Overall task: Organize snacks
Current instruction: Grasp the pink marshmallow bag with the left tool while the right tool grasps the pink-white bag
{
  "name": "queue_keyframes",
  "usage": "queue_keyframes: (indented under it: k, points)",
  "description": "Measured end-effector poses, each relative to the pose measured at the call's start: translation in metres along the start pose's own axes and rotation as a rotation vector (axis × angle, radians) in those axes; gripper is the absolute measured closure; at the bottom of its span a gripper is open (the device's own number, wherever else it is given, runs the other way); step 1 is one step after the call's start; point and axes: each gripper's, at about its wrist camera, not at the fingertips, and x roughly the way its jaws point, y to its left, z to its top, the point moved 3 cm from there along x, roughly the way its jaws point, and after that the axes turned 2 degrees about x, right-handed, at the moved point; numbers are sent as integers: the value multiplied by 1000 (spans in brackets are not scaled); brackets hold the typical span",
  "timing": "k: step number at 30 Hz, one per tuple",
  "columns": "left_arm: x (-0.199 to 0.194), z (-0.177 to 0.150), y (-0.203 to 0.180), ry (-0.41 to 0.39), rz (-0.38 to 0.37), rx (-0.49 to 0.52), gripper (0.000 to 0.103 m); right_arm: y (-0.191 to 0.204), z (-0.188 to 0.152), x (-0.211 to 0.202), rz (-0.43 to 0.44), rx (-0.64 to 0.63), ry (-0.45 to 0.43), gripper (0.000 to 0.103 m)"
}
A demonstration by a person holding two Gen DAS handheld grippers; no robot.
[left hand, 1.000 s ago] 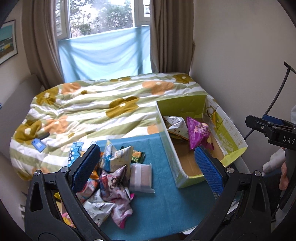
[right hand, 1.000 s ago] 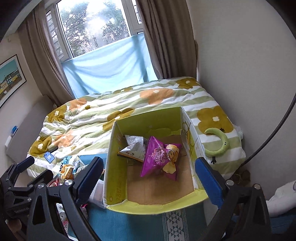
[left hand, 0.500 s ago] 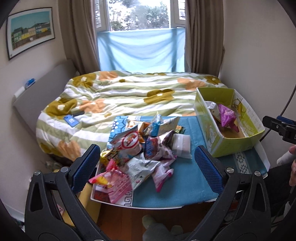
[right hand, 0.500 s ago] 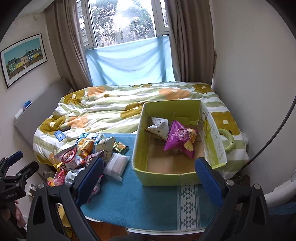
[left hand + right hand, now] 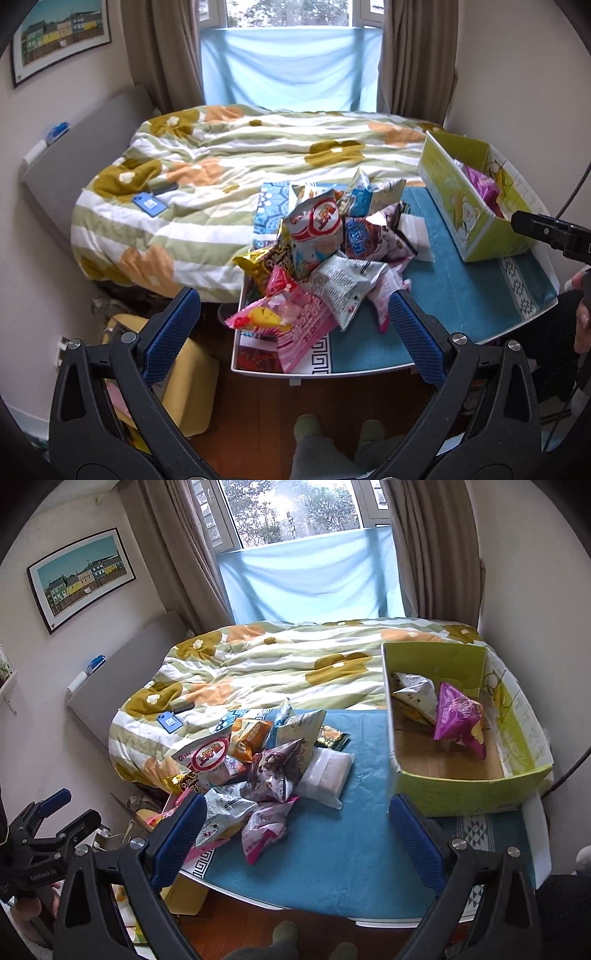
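Note:
A heap of snack bags (image 5: 325, 251) lies on the left part of a small table with a teal cloth (image 5: 443, 291); it also shows in the right wrist view (image 5: 255, 771). A yellow-green cardboard box (image 5: 461, 797) stands at the table's right end, holding a purple bag (image 5: 458, 716) and a silver bag (image 5: 413, 694). My left gripper (image 5: 291, 325) is open and empty, held back above the table's near-left edge, over a pink bag (image 5: 291, 317). My right gripper (image 5: 295, 830) is open and empty, above the table's near edge between heap and box.
A bed with a flowered duvet (image 5: 258, 158) stands behind the table, with a blue phone (image 5: 149, 204) on it. A yellow box (image 5: 188, 384) sits on the wooden floor left of the table. The person's feet (image 5: 332, 432) are below. Walls close in on both sides.
Both grippers have pulled back and up from the table, away from the box. The views now take in the whole heap, table edge and floor. Both stay open and empty.

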Motion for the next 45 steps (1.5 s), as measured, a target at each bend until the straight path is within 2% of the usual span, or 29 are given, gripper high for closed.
queue_keyframes:
  k: [7,12,17,23,29,33,39,41,45]
  points:
    - [58,-19,6,96,-71,173,2,24,-23,50,-31,48,85,4]
    - [107,-31,4,179,-139,245,2,33,-41,83,-66,90,139,4]
    - [151,-43,-1,229,-129,345,2,40,-57,112,-127,113,152,4]
    - [183,-56,-12,269,-134,428,2,39,-75,143,-174,113,191,4]
    - [199,-61,-14,300,-124,462,3,41,-84,159,-194,86,225,4]
    - [206,-64,-14,316,-142,458,8,46,-85,174,-201,35,243,4]
    - [205,-64,-8,307,-174,445,24,53,-81,189,-199,-26,259,5]
    - [204,-63,-4,310,-177,434,32,53,-79,193,-189,-28,266,5]
    - [201,-61,4,314,-197,388,37,53,-77,202,-175,-42,278,5]
